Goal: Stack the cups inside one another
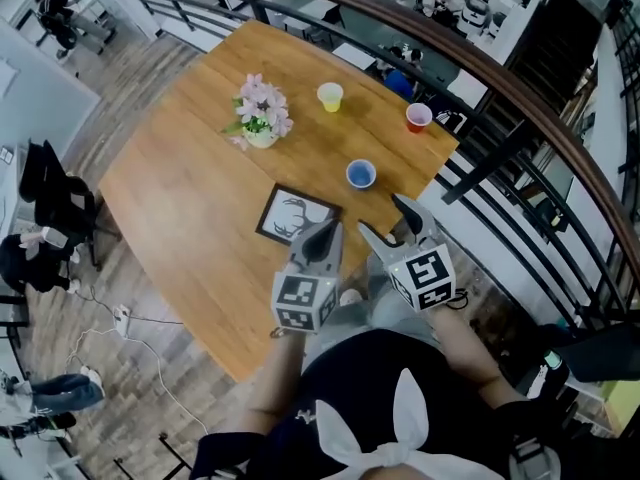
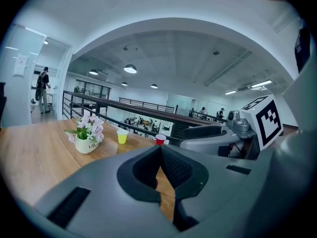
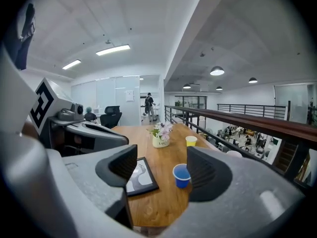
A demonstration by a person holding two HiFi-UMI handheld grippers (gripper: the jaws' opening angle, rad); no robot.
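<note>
Left gripper (image 1: 326, 234) clenched on nothing, right gripper (image 1: 385, 218) released and empty, both over the table's (image 1: 190, 198) near edge. The blue cup (image 1: 361, 174) stands just ahead with bare wood around it. The yellow cup (image 1: 330, 96) is farther off. The red cup (image 1: 418, 117) seemingly sits at the edge by the railing (image 3: 257, 124).

Blue cup (image 1: 361, 174), yellow cup (image 1: 330, 96), red cup (image 1: 418, 117), upright, apart

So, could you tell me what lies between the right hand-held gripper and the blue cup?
Only bare tabletop, in the head view; the framed picture lies aside.
</note>
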